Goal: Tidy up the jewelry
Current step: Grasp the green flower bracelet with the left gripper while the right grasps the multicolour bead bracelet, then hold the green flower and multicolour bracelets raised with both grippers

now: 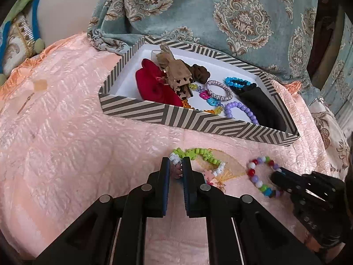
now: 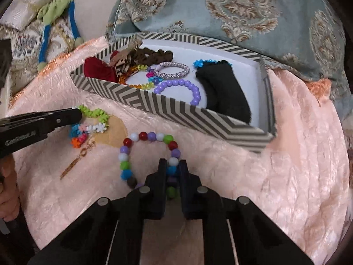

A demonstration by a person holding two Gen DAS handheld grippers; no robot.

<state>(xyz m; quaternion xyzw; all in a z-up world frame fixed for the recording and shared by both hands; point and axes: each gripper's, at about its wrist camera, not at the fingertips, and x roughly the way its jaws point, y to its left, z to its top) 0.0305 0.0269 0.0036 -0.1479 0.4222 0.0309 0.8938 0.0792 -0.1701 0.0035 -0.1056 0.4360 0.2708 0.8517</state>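
Left tool [image 1: 176, 165] pinched tight on the green-and-white flower-bead bracelet [image 1: 204, 154] | right tool [image 2: 171, 170] nipped the big mixed-colour round-bead bracelet [image 2: 152, 137] on the pink bed cover [image 2: 275, 165] | striped cardboard box [image 2: 176, 110] sat at 12 o'clock | best to lift slowly, clear the box wall, then drop inside.

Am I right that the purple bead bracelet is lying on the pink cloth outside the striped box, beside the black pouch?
Not quite: the right wrist view shows the purple bead bracelet inside the striped box, beside the black pouch, not on the pink cloth.

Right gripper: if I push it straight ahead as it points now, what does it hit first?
Probably the striped box: its near wall lies right past the multicolored bead bracelet that the right gripper is shut on.
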